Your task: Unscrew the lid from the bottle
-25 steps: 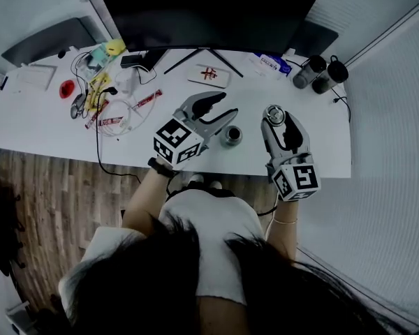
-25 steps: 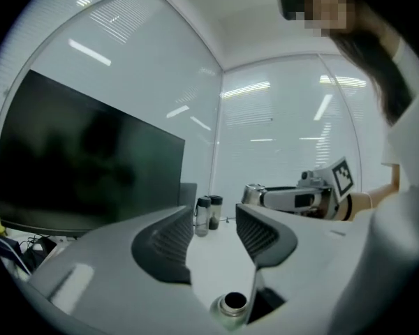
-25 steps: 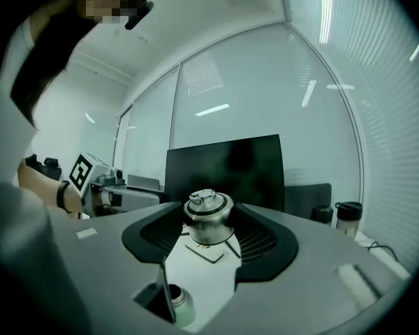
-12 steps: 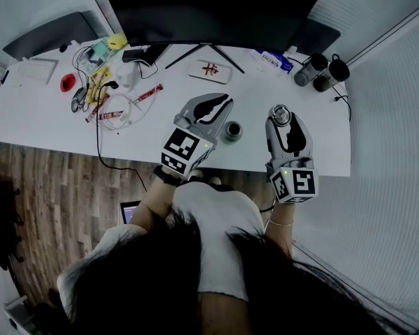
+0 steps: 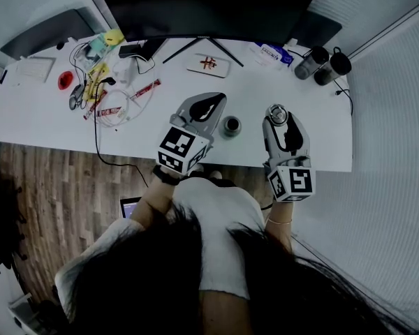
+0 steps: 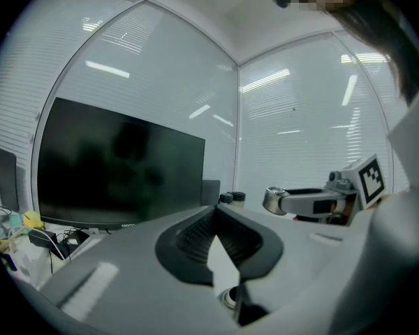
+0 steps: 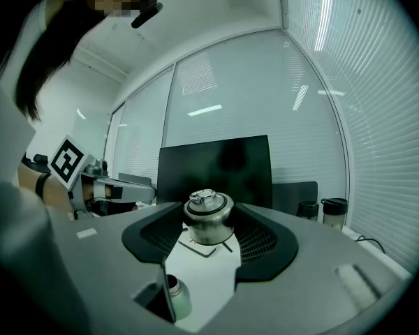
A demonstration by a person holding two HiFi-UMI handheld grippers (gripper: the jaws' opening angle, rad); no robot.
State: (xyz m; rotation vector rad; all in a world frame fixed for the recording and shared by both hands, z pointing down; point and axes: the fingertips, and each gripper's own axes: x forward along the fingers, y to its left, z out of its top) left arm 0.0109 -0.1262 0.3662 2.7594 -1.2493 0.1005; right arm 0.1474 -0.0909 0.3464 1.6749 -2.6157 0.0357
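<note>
Near the front edge of the desk, at the middle of the head view, the small metal bottle stands upright with its mouth uncovered. In the right gripper view it shows at the lower left, and in the left gripper view it peeks out at the bottom edge. Its rounded metal lid, with a ring on top, is off the bottle and to its right, pinched between the jaws of the right gripper. That gripper's own view shows the dark pads pressed on either side of the lid. Left of the bottle, the left gripper has just been closing its jaws. They now meet at the tips with nothing between them, and the bottle stands just beside them. Farther up the frame a dark monitor stands on its stand, with a flat white box in front of it. Two dark tumblers sit at the desk's upper right corner. Cables and small clutter spread over its upper left. Wooden floor shows at the lower left.
</note>
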